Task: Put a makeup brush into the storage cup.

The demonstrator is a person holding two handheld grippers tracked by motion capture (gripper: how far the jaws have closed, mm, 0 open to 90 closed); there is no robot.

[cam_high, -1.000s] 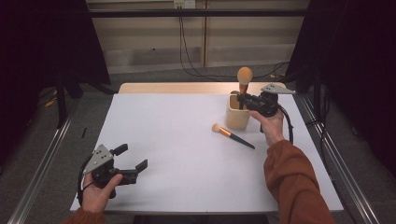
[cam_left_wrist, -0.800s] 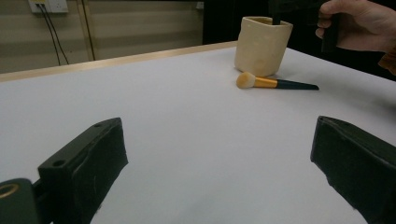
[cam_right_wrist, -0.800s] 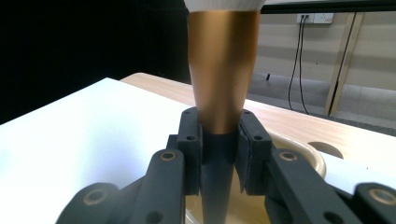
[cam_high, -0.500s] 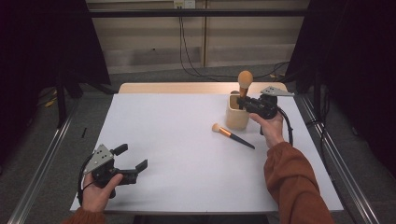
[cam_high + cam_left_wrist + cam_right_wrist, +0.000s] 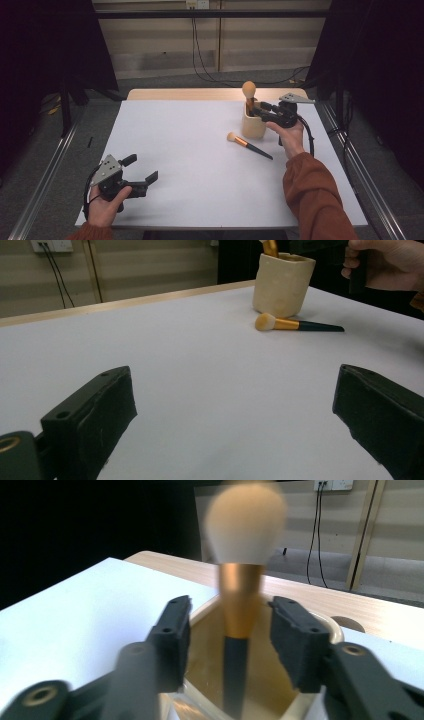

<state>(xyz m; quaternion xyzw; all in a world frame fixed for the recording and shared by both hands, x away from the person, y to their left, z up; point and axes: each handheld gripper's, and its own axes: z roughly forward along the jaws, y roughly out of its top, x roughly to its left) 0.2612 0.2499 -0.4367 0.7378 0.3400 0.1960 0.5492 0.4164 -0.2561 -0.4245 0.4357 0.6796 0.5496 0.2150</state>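
My right tool (image 5: 261, 111) stood released, jaws either side of the brush (image 5: 242, 570) standing upright in the cup (image 5: 253, 127), seemingly not touching it. My left tool (image 5: 142, 175) hung open over the counter (image 5: 190, 150).

gold-banded brush (image 5: 240, 580) upright in beige cup (image 5: 253, 126).

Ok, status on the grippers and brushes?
Right gripper open around upright brush in cup. Left gripper open, idle. Second brush lying beside cup.

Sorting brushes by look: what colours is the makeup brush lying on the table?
Pale bristles, gold ferrule, black handle; clearest in the left gripper view.
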